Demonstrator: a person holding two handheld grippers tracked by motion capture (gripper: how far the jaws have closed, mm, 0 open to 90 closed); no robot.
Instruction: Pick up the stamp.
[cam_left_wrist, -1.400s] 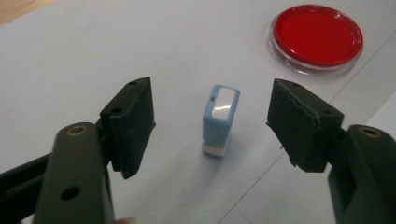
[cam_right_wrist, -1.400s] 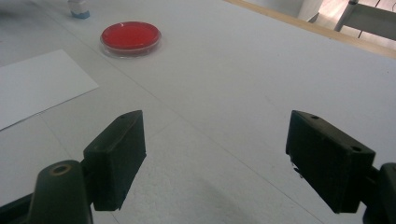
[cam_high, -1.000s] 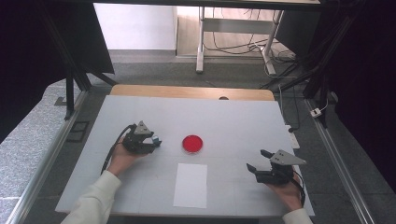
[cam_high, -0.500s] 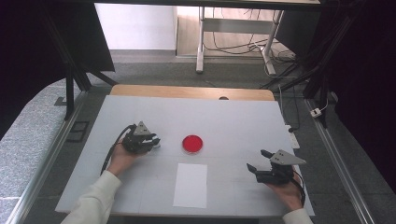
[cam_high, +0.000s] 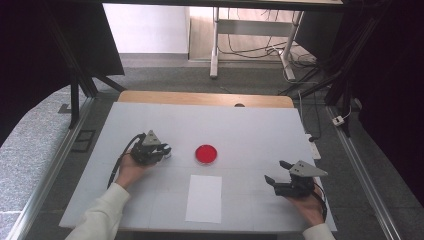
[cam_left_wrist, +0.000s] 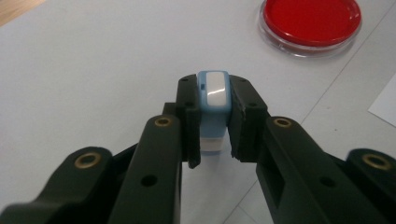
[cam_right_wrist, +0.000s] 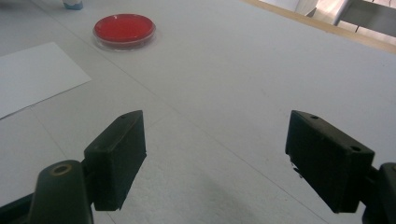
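My left gripper (cam_high: 164, 150) rests on the white table top (cam_high: 250, 125), left of a red-filled petri dish (cam_high: 206, 154). Its jaws have just been closing and are now shut on a small light-blue object with a white top (cam_left_wrist: 213, 91), which stands upright between the pads (cam_left_wrist: 189, 100). The dish (cam_left_wrist: 311, 18) lies beyond it to the upper right. My right gripper (cam_high: 275, 171) sits near the table's front right, open with nothing between its fingers (cam_right_wrist: 116, 154). From there the dish (cam_right_wrist: 124, 28) lies far ahead on the left.
A white sheet of paper (cam_high: 204, 198) lies flat at the front middle, between the two hands. The wooden table edge (cam_high: 200, 98) runs along the back. Metal rails (cam_high: 55, 165) and dark frame legs flank the table.
The left gripper's jaws have drawn together onto the small blue object. Both hands have stayed where they were, and the dish and paper have not moved.
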